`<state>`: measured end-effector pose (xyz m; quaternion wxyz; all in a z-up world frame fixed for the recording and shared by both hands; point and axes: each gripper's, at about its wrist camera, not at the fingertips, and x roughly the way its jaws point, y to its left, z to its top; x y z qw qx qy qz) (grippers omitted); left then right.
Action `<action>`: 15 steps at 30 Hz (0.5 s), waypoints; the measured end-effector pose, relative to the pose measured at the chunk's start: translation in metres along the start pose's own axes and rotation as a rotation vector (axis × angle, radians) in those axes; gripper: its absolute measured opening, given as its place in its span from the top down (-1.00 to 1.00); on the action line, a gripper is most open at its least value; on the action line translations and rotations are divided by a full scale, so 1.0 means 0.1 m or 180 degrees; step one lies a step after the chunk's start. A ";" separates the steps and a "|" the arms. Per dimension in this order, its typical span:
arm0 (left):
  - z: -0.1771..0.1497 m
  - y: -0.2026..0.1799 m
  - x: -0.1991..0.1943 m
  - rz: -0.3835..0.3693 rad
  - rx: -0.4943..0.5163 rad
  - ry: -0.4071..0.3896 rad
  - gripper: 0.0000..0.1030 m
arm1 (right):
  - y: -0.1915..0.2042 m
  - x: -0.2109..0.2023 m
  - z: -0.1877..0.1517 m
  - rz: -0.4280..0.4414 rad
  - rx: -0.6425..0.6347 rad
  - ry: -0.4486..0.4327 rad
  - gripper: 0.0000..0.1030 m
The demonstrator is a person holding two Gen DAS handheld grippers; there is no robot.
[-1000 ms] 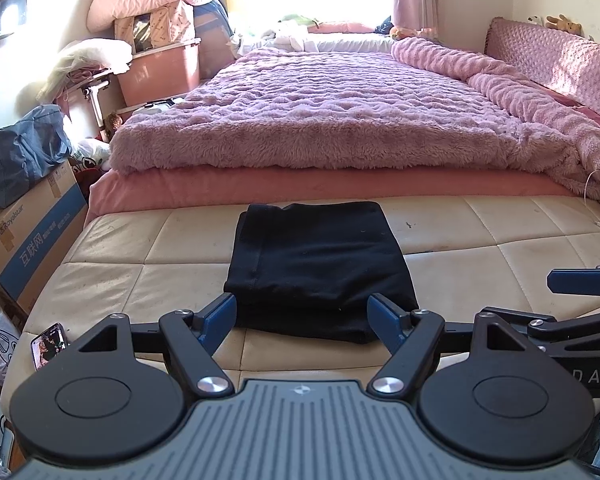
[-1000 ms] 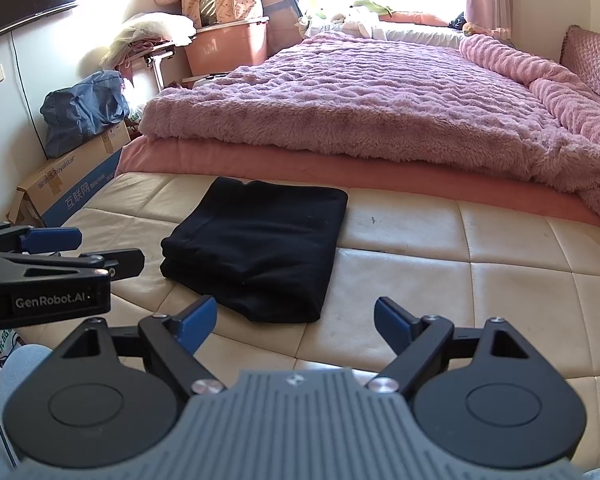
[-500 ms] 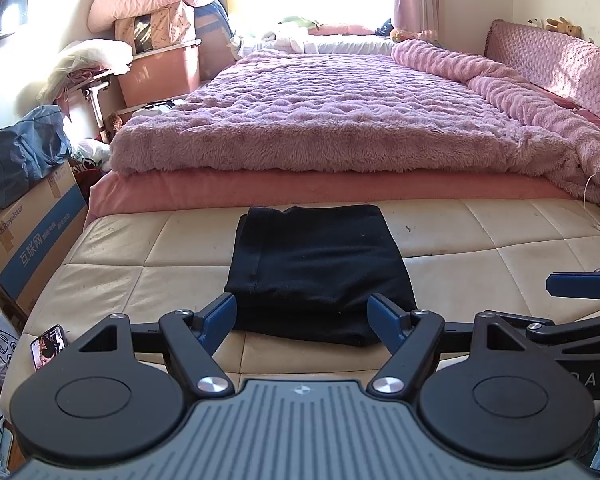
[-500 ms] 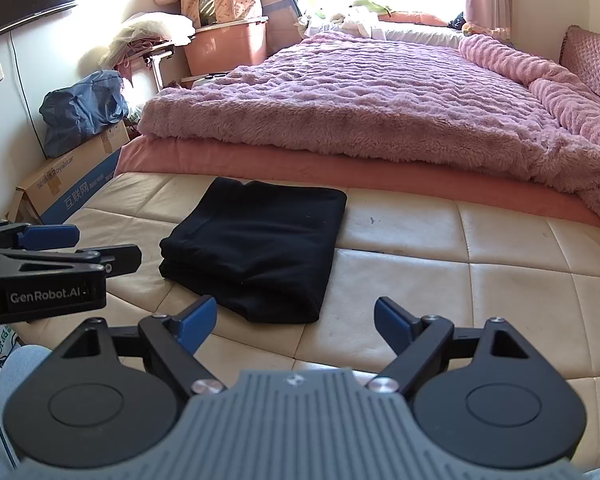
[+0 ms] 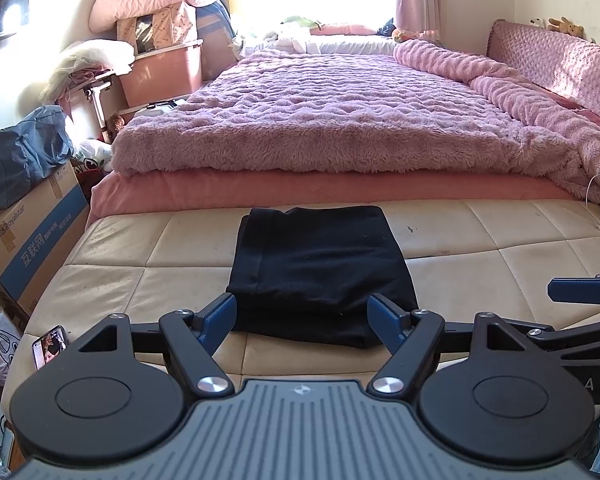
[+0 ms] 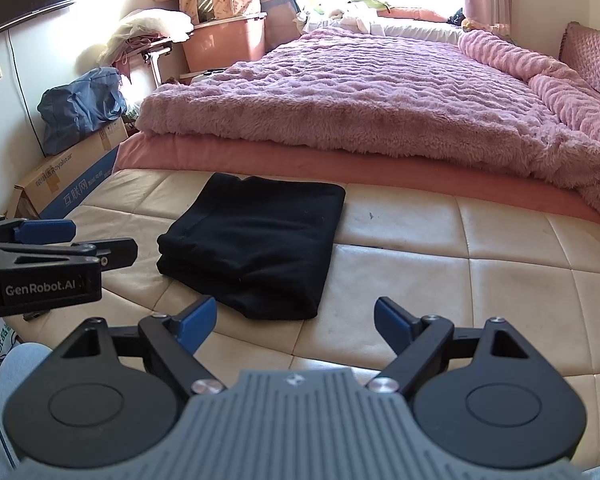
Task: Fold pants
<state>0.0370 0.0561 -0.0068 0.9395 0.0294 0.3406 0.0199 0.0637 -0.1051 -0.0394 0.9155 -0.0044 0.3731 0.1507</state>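
Pants [image 5: 320, 272] lie folded into a compact black rectangle on the cream quilted mattress [image 5: 500, 264], just short of the pink fleece blanket [image 5: 340, 120], layers stacked and edges roughly square. Your left gripper [image 5: 302, 316] and right gripper [image 6: 292, 320] both hang above the near edge, claws spread wide and empty. Judged from this, folding looks complete; your main risk is a fingertip snagging the near edge and dragging the stack askew.

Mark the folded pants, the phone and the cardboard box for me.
pants [image 5: 320, 268]: left wrist view, middle of the top folded layer.
phone [image 5: 50, 346]: left wrist view, on its lit screen.
cardboard box [image 5: 32, 236]: left wrist view, printed blue side panel.
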 end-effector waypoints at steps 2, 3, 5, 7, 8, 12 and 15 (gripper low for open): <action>0.00 0.00 0.00 -0.0001 0.0006 0.0000 -0.70 | 0.00 0.00 0.00 0.0001 0.0004 -0.0001 -0.59; 0.00 0.00 0.00 0.0000 0.0006 0.0000 -0.70 | 0.00 0.00 0.00 0.0001 0.0003 0.0000 -0.59; 0.00 0.00 0.00 -0.0014 0.0001 0.0004 -0.70 | 0.00 0.00 0.00 0.0002 0.0000 0.0004 -0.59; 0.00 0.02 -0.01 -0.0035 -0.0005 -0.0009 -0.71 | -0.01 0.00 0.00 0.0001 0.0000 0.0005 -0.59; 0.00 0.02 -0.01 -0.0034 -0.0001 -0.0015 -0.71 | 0.00 0.00 0.00 0.0002 0.0001 0.0006 -0.59; 0.00 0.03 -0.02 -0.0036 0.0009 -0.0040 -0.71 | -0.01 0.00 -0.01 -0.0005 0.0013 0.0008 -0.59; -0.01 0.03 -0.02 -0.0052 0.0008 -0.0044 -0.71 | -0.01 0.01 -0.02 -0.0005 0.0017 0.0013 -0.59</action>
